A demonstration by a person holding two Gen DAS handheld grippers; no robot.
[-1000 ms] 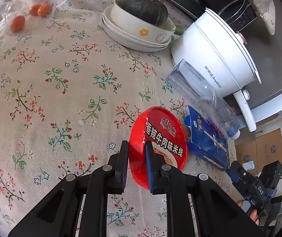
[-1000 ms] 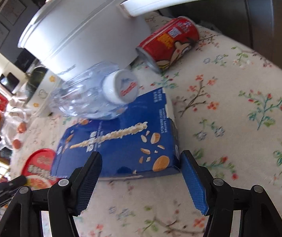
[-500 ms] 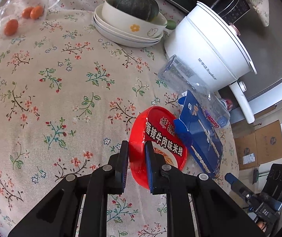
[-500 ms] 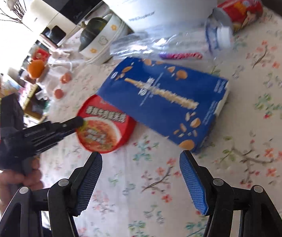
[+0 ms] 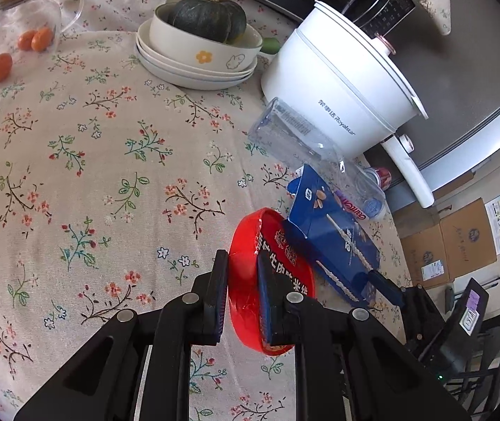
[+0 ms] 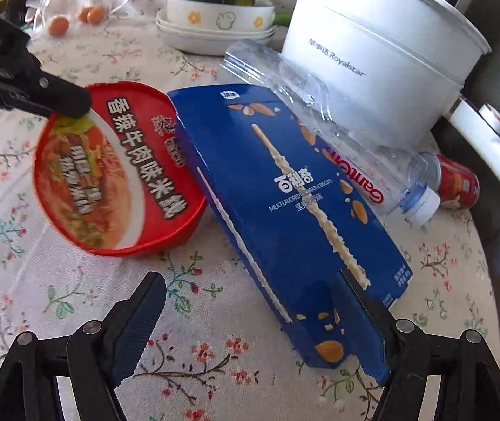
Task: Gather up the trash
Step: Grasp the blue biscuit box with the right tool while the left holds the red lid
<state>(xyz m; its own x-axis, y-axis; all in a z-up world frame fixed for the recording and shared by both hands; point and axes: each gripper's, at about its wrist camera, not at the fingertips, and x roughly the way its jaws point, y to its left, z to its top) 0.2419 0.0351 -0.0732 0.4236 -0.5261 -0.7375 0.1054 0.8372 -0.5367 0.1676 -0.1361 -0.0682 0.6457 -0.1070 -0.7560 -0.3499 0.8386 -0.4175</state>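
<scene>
My left gripper [image 5: 242, 277] is shut on the rim of a red instant-noodle bowl [image 5: 250, 280], tilted on the floral tablecloth; the bowl also shows in the right wrist view [image 6: 109, 175]. A blue biscuit box [image 6: 292, 203] lies beside the bowl, its near end between the fingers of my open right gripper [image 6: 253, 301]; the right finger [image 6: 362, 315] overlaps the box end. The box also shows in the left wrist view [image 5: 334, 235]. A clear plastic bottle [image 6: 320, 126] lies behind the box. A red can [image 6: 457, 182] lies on its side beyond the bottle cap.
A white electric pot [image 6: 372, 45] with a long handle stands behind the bottle. Stacked plates and a bowl with a green squash [image 5: 208, 24] sit further back. Small oranges [image 5: 1, 66] lie near a glass jug. The table edge [image 6: 488, 280] drops off at the right.
My right gripper has swung round from the pot side and come in low over the near end of the blue box. My left gripper still holds the red bowl, now tilted up more.
</scene>
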